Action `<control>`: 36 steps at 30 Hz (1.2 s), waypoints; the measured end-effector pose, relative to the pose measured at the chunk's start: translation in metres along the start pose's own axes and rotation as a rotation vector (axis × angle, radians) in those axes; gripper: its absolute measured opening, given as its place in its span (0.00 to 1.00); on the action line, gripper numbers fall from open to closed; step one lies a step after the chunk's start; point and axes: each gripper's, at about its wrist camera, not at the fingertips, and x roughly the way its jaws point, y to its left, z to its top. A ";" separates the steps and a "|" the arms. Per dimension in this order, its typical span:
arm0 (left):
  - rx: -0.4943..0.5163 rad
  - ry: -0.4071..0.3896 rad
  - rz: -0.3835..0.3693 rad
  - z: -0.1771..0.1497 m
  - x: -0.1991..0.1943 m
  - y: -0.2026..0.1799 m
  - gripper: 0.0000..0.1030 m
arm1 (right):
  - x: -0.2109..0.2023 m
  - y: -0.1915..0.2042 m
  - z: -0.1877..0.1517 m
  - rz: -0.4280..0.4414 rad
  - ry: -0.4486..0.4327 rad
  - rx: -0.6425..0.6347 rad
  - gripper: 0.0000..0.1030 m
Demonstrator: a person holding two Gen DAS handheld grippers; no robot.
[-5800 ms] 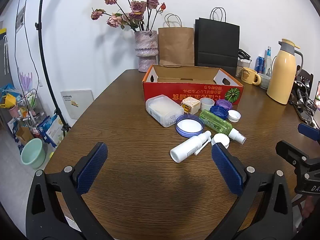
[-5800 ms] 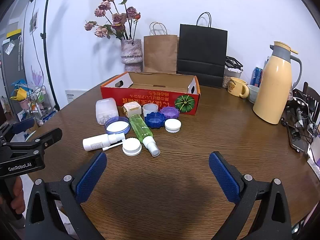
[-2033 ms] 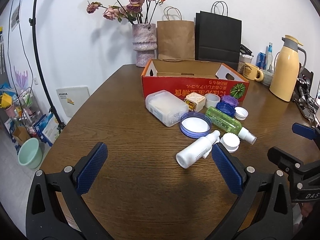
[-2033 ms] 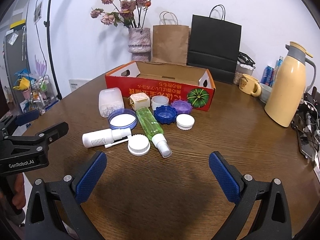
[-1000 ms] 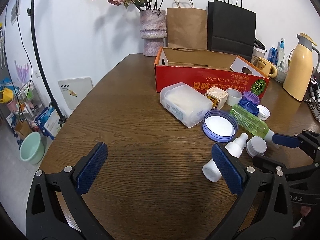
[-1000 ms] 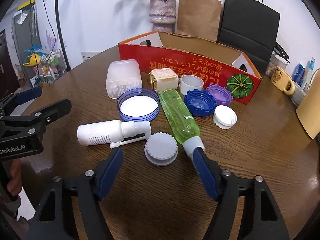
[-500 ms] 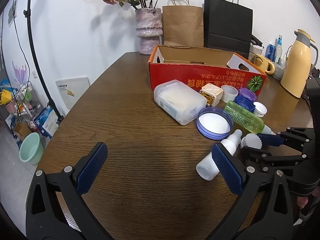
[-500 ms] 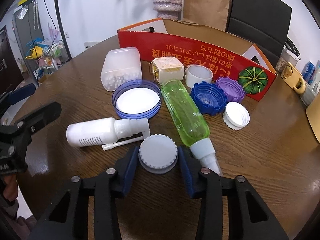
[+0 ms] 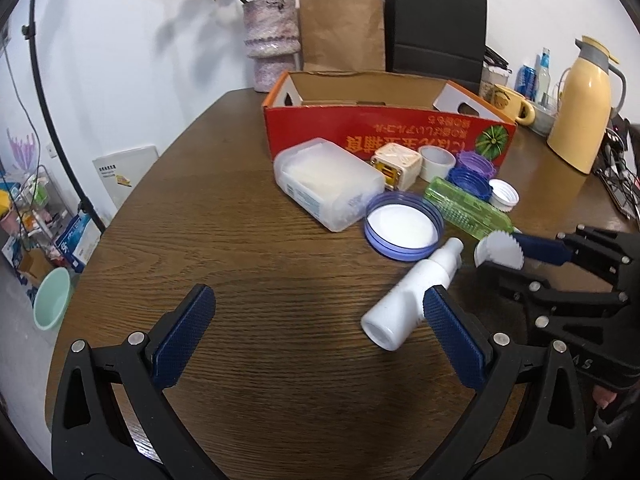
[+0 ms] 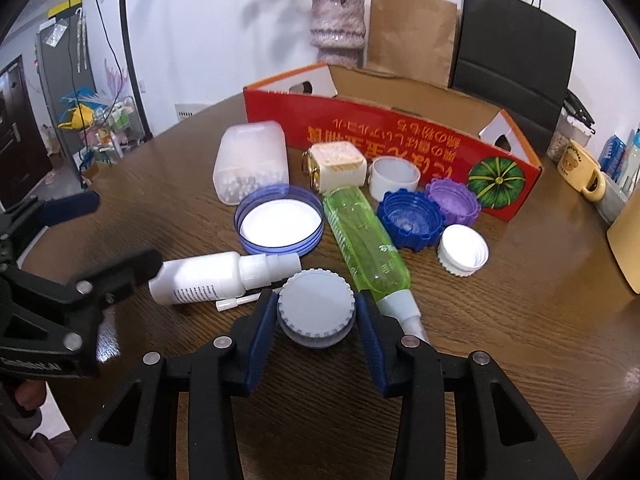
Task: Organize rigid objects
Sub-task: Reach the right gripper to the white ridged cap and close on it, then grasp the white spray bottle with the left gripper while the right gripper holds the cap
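Observation:
My right gripper (image 10: 316, 312) is shut on a white ridged cap (image 10: 316, 302), which hangs just off the wooden table (image 10: 500, 340); the left wrist view shows the cap (image 9: 500, 248) tilted in those fingers. To its left lies a white spray bottle (image 10: 216, 272), and to its right a green bottle (image 10: 364, 240). My left gripper (image 9: 316, 308) is open and holds nothing; the spray bottle (image 9: 412, 292) lies by its right finger. Behind stands the open red cardboard box (image 9: 384, 136).
Between the bottles and the box sit a blue-rimmed lid (image 10: 279, 224), a clear plastic container (image 10: 252, 164), a cream cube (image 10: 338, 166), a white ring (image 10: 394, 178) and blue (image 10: 412, 220), purple (image 10: 452, 202) and white (image 10: 463, 250) caps. A yellow flask (image 9: 580, 104) and mug (image 9: 508, 104) stand at right.
The right gripper's jaws have closed from a wide stance onto the white ridged cap, and the cap now sits a little off the table. The left gripper stays open.

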 end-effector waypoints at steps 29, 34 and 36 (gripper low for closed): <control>0.099 0.132 -0.072 0.004 0.036 -0.045 0.81 | -0.023 -0.033 -0.012 -0.038 -0.076 0.048 0.44; 0.114 0.134 -0.092 0.002 0.036 -0.050 0.57 | -0.024 -0.034 -0.013 -0.040 -0.079 0.050 0.44; 0.123 0.128 -0.101 0.001 0.035 -0.051 0.49 | -0.025 -0.034 -0.013 -0.041 -0.081 0.050 0.44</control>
